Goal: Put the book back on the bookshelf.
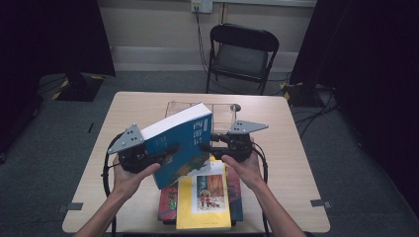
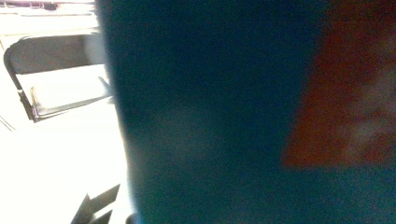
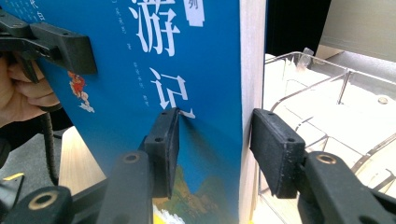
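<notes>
At frame centre the left gripper point(image 1: 165, 152) grasps the tilted blue book point(image 1: 185, 140), while the right gripper point(image 3: 212, 144) straddles its edge, one pad touching the cover, the other just clear.

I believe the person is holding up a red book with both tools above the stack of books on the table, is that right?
Not quite: the book held up is blue, not red, as the high view shows. The left tool grips it, the right tool straddles its edge, and it does hang above the stack of books on the table.

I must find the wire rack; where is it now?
In the high view the wire rack stands at the table's far middle, just behind the raised blue book. In the right gripper view it lies right of the book.
</notes>
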`<state>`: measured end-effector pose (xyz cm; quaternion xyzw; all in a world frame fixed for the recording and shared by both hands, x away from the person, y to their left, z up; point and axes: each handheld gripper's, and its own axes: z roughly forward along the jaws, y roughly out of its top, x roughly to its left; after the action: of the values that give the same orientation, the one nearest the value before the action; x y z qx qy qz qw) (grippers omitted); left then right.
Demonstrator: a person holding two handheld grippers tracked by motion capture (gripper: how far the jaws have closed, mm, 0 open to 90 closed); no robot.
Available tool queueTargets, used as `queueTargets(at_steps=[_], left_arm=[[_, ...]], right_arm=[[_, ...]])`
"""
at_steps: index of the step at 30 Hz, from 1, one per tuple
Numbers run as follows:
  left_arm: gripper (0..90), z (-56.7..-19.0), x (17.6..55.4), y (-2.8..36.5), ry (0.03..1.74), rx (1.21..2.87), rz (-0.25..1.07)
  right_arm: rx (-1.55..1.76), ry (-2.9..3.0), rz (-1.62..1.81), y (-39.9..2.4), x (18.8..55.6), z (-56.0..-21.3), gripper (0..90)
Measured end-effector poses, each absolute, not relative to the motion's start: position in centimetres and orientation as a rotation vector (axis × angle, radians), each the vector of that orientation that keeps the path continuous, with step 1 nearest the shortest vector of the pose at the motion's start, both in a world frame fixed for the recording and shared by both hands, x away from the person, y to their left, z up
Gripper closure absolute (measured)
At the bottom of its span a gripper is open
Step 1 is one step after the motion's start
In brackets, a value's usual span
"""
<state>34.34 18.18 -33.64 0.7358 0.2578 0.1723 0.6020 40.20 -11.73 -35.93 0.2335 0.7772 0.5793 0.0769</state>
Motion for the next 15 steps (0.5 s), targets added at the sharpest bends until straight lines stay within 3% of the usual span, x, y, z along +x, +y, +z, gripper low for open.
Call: queueTargets(at_steps=[15], left_arm=[[61.0,-33.2,34.7,19.1,0.647,1.700,0.414]], right_arm=[[0.696,2.319,1.704,-10.2,40.8,-35.6,55.2]])
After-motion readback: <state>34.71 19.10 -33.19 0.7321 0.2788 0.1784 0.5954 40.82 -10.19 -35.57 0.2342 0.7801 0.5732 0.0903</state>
